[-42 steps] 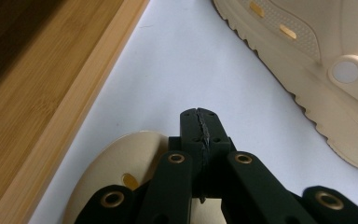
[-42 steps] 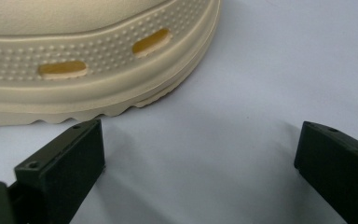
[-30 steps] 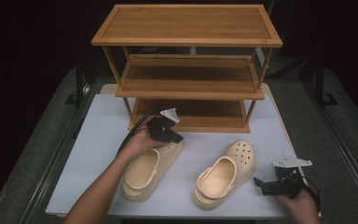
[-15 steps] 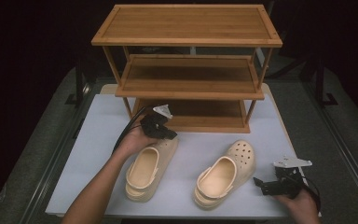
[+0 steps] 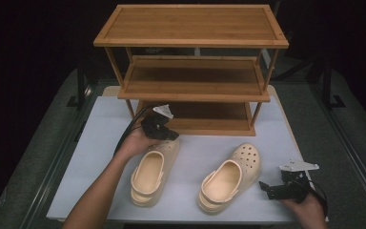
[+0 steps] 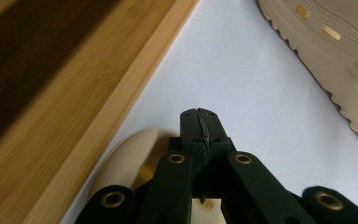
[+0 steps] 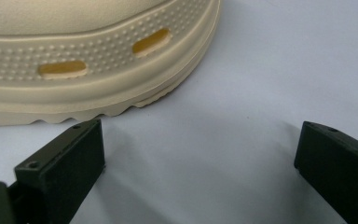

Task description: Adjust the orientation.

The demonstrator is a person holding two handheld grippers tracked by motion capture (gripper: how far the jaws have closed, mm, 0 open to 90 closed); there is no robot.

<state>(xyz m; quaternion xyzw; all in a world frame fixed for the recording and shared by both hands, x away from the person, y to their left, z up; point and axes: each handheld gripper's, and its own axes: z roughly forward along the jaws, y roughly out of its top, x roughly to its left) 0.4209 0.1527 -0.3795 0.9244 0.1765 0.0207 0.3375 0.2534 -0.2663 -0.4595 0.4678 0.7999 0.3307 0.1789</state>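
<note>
1. Near the table's left half, just in front of the rack (image 5: 190, 71), the left gripper (image 5: 164, 132) sits over the toe of the left clog (image 5: 151, 174), its jaws pressed together.
2. Whether they pinch the toe's rim I can't tell for sure; the left gripper view shows the black jaws (image 6: 200, 135) meeting with cream clog (image 6: 130, 161) right under them.
3. Since a second ago that hand and its clog have slid back toward the rack, and the toe now lies closer to the bottom shelf (image 5: 209, 125).
4. That suggests to me the clog is being dragged or lifted toward the rack, with the move barely begun.
5. By the table's front right corner the right gripper (image 5: 272, 188) has stayed put, jaws spread wide and empty on the white table (image 5: 100, 124).
6. Its own view shows the right clog (image 7: 98, 60) just beyond the left jaw, apart from it.
7. The right clog (image 5: 229, 176) hasn't moved; it lies right of centre near the front edge, toe toward the rack.
</note>
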